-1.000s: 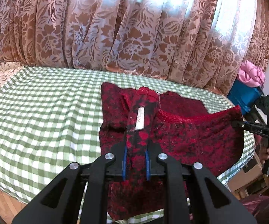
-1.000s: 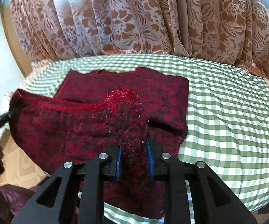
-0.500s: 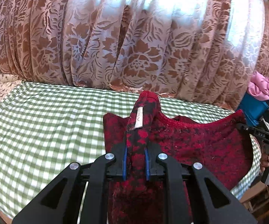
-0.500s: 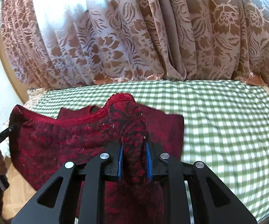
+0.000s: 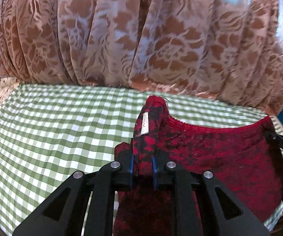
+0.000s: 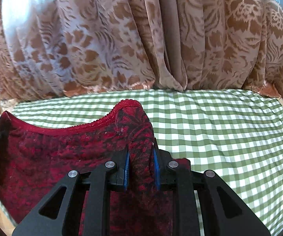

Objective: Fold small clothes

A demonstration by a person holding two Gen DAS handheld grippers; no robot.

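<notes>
We find one garment (image 5: 220, 153), a red knit with a black mottled pattern, held off the cloth (image 5: 53, 127) by both grippers. Its upper edge carries a plain red scalloped trim, which sags in a shallow curve between the two grips.

Left gripper (image 5: 143, 166): the jaws stand narrow, clamped on a bunched corner of the garment. The fabric rises ahead of the jaws into a rounded peak. A small white label (image 5: 144, 124) lies on that peak, just ahead of the pads; its marking is too small for us to read. The rest of the garment spreads to the right of the jaws and hangs below them.

Right gripper (image 6: 141, 169): the jaws are also narrow and pinch the other corner, with a thicker fold between the blue pads (image 6: 126, 169). The fabric again humps up ahead of the jaws, trim on top. The body of the garment lies to the left of these jaws and drops beneath them.

The green-and-white checked cloth extends ahead of both grippers and to the outer side of each. A floral brown curtain (image 5: 141, 39) hangs behind it, touching its far edge. We note the tip of the opposite gripper at the far end of the garment in each view.
</notes>
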